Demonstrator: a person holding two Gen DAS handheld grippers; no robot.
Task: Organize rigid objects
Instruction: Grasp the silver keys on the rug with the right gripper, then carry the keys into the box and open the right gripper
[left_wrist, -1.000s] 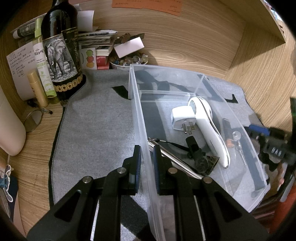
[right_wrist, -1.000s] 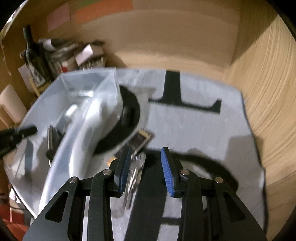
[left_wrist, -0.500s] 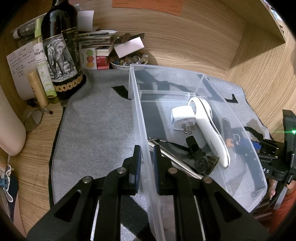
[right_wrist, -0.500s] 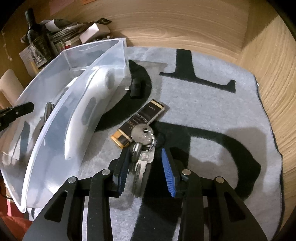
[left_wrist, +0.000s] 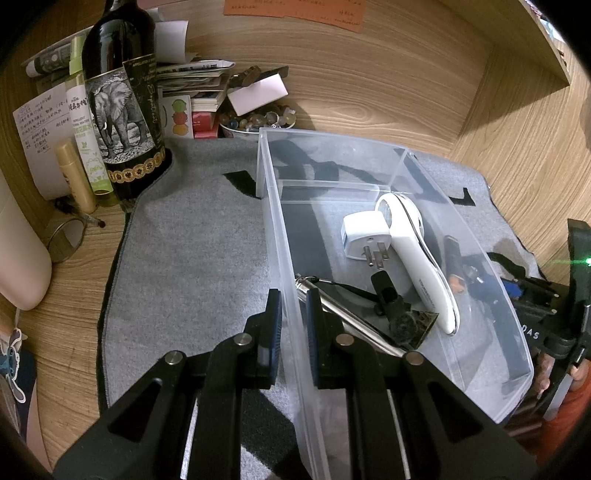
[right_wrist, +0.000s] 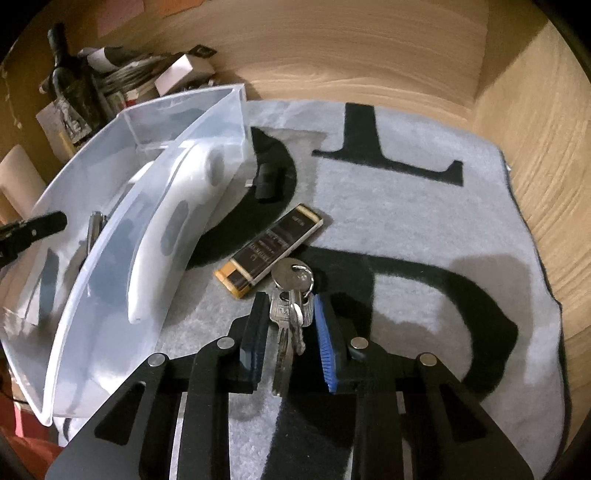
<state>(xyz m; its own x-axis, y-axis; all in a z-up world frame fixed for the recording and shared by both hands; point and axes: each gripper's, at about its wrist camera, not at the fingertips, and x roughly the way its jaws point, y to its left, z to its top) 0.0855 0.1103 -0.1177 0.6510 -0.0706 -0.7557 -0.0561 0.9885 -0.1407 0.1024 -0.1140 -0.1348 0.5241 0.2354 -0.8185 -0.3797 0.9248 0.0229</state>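
My left gripper (left_wrist: 293, 306) is shut on the near left wall of a clear plastic bin (left_wrist: 275, 229). In the bin lie a white handheld device (left_wrist: 417, 251), a white plug adapter (left_wrist: 364, 232), a metal pen (left_wrist: 343, 314) and a small black part (left_wrist: 391, 299). In the right wrist view my right gripper (right_wrist: 286, 314) is open, low over the grey mat, with a bunch of keys (right_wrist: 290, 306) lying between its fingers. A black and gold lighter (right_wrist: 273, 247) and a small black adapter (right_wrist: 267, 181) lie on the mat beside the bin (right_wrist: 110, 236).
A wine bottle (left_wrist: 122, 96), small bottles (left_wrist: 86, 133), papers and a bowl of stones (left_wrist: 255, 120) stand at the back left. Wooden walls close the back and right. The grey mat (right_wrist: 424, 229) has black letters on it.
My right gripper has moved forward and down so the keys now lie between its open fingers. The left gripper has stayed shut on the bin wall.
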